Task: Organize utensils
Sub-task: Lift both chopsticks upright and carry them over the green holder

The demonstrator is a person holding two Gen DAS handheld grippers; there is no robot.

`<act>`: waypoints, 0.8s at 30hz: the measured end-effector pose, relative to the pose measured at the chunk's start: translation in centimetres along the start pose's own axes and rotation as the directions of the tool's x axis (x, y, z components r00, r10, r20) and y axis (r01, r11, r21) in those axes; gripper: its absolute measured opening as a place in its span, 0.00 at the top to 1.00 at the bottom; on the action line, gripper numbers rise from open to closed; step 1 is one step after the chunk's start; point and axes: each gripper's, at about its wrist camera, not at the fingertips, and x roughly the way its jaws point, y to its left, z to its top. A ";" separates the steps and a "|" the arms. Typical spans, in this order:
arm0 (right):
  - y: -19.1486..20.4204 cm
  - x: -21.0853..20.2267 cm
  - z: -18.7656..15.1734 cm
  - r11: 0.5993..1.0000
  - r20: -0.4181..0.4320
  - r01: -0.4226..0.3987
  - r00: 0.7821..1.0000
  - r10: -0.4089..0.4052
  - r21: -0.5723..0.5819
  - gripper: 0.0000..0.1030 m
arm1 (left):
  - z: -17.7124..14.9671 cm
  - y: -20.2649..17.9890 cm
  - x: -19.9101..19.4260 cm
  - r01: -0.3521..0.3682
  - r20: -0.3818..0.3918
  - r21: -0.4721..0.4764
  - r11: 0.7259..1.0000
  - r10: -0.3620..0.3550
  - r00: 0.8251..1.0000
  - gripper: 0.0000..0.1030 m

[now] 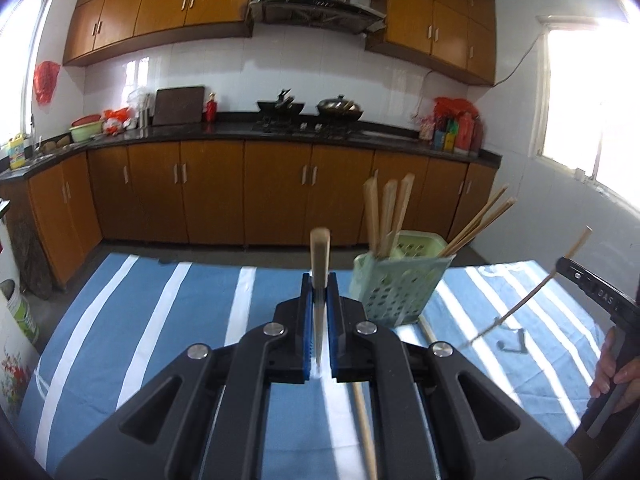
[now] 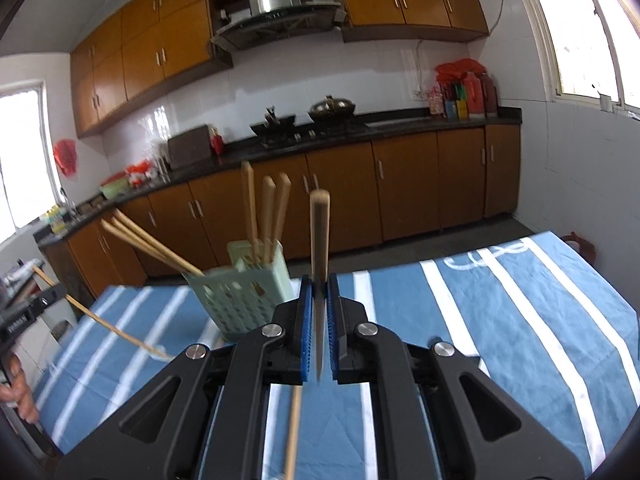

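Note:
My left gripper (image 1: 320, 284) is shut on a wooden chopstick (image 1: 320, 252) that points forward and up. A green perforated utensil holder (image 1: 396, 280) stands just right of it, with several chopsticks (image 1: 386, 210) inside. My right gripper (image 2: 320, 286) is shut on another chopstick (image 2: 320, 232); the holder (image 2: 244, 288) stands just left of it. The right gripper's body (image 1: 600, 292) and its chopstick (image 1: 532, 292) show at the right edge of the left wrist view. The left gripper's chopstick (image 2: 108, 326) shows at the left of the right wrist view.
A blue cloth with white stripes (image 1: 160, 320) covers the table. One loose chopstick (image 1: 366, 428) lies on the cloth below the left gripper; it also shows in the right wrist view (image 2: 294, 432). Kitchen cabinets and a counter (image 1: 280, 132) run along the far wall.

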 end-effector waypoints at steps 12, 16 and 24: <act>4.1 -3.2 6.5 0.990 0.247 -0.140 0.958 0.142 -0.026 0.93 | 6.3 -4.4 -2.3 0.134 0.198 -0.001 0.991 -0.131 0.972 0.93; 5.2 -2.4 8.1 0.989 0.312 -0.139 0.939 0.145 -0.041 0.93 | 8.2 -5.4 -2.0 0.139 0.255 -0.010 0.990 -0.132 0.958 0.93; 6.0 2.3 8.2 0.994 0.310 -0.093 0.944 0.108 -0.063 0.93 | 8.8 -5.9 2.9 0.103 0.231 -0.036 0.994 -0.092 0.969 0.93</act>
